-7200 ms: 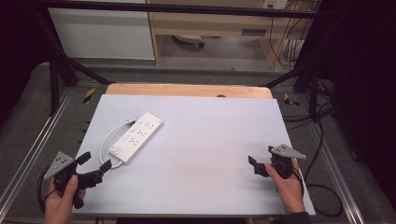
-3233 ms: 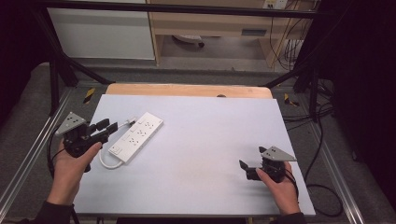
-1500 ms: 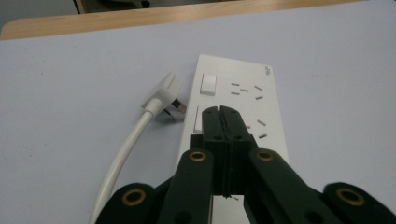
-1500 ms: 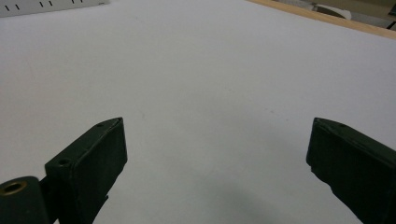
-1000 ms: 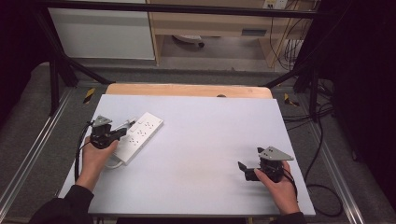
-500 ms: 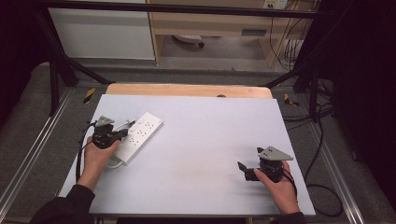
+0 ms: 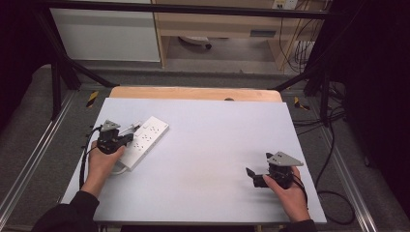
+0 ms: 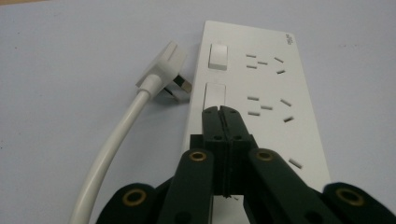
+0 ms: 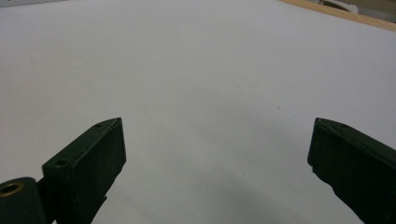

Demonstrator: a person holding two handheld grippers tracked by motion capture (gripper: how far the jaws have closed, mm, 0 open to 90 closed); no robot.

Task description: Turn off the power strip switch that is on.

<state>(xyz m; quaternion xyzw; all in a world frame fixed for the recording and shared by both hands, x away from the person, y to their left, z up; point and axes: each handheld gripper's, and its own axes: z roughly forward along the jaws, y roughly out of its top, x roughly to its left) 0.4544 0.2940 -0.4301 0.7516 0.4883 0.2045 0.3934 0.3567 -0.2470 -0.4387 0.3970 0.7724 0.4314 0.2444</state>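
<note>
Your left gripper point(image 8: 220, 110) has its two black jaws pressed flat together, with nothing between them. Their tips sit right at the near edge of a white switch point(image 8: 215, 95) on the power strip point(image 8: 261, 93). Whether they touch the switch, you cannot tell. A second switch point(image 8: 219, 56) lies just past it, toward 12 o'clock in the left gripper view. The sockets run along the strip at 3 o'clock from the switches. At 9 o'clock from the strip lies its white plug point(image 8: 167, 70), tipped on its side just beside the strip, with its thick white cord point(image 8: 114, 140) curving back toward 7 o'clock.

From above, the power strip point(image 7: 145, 140) lies slanted on the pale table point(image 7: 217, 145), at about 9 o'clock from the middle. Your left gripper point(image 7: 126, 139) rests over its near end.

Your right gripper point(image 7: 252, 174) sits well apart, at about 4 o'clock on the table. Its jaws are spread wide, with only bare table between them.
</note>
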